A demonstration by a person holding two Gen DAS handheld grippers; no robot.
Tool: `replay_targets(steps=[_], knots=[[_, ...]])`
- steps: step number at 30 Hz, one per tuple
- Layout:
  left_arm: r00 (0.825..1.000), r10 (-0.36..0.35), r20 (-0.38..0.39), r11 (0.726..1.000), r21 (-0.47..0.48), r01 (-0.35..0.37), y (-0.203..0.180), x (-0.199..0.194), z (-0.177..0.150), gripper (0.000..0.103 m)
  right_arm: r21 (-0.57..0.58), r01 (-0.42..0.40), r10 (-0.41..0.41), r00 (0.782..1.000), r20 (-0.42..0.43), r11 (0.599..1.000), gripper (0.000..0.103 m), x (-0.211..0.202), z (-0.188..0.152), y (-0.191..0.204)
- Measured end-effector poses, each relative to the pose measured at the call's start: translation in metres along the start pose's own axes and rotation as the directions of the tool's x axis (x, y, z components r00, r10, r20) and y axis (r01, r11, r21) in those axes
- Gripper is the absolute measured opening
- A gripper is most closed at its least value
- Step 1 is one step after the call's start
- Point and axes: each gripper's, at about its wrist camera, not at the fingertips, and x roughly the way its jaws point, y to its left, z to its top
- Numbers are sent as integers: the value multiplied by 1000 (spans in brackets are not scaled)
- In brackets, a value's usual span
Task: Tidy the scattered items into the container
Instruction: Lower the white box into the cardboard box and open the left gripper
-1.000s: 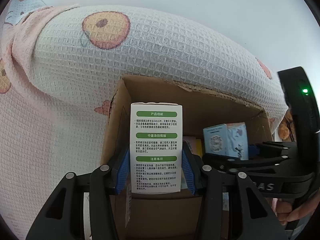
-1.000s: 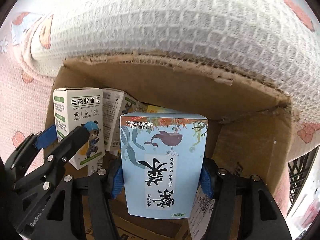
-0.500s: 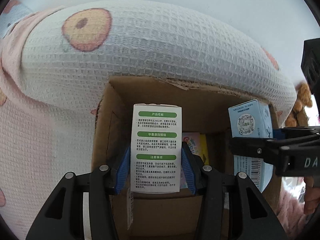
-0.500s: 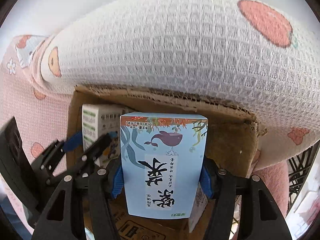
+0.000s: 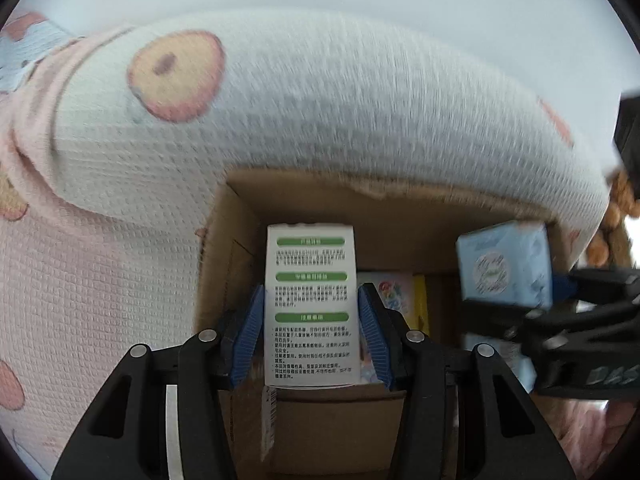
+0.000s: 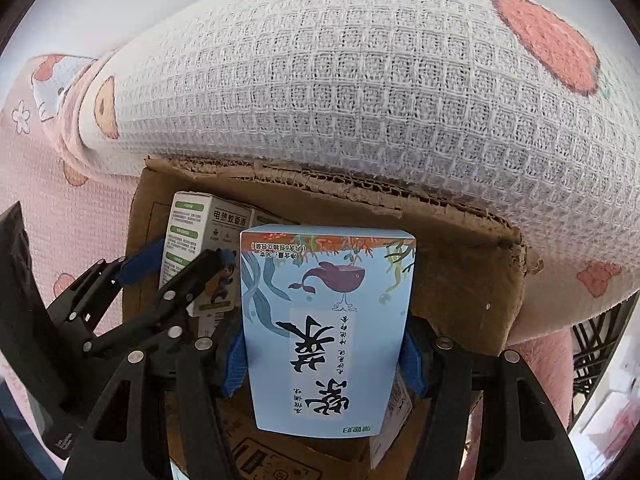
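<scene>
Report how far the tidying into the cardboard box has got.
Done: at least one colourful packet already lies inside the cardboard box.
In hand: the left gripper grips a white and green carton, and the right gripper grips a light blue carton; both are held over the open box, neither released.
Left: letting both go inside. Whether anything lies scattered outside the box cannot be seen.

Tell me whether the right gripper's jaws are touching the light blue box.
Touching. The right wrist view shows the right gripper with both blue pads pressed against the sides of the light blue box, no gap.
</scene>
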Motion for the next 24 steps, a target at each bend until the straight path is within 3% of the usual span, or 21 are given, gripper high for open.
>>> replay_targets(steps=[2,5,7,10,15,17,21,24], knots=[[1000,-9,19,1000,-30,9,2,-13,2,62,-1,2,-2,1000,0,1000,60,8,5,-2],[997,26,78,999,-47,-22,7,-41,-4,63,-18,4,-4,1000,-1,1000,60,11,6,5],[993,23,118,998,-61,-16,7,-57,-12,63,-32,9,-9,1000,0,999,60,22,8,30],[979,19,205,995,-101,2,10,-82,-36,63,-59,11,-11,1000,-3,998,60,21,3,35],[922,89,377,971,-239,5,23,-120,-108,63,-102,32,-34,999,-20,994,60,31,0,44],[888,142,437,961,-276,-18,36,-138,-135,63,-100,38,-43,998,-50,994,60,41,-1,46],[831,268,487,934,-343,-100,40,-168,-178,63,-96,58,-65,996,-68,994,60,56,-1,50],[803,318,503,911,-396,-113,27,-182,-190,63,-98,66,-72,995,-66,993,60,67,-3,51]])
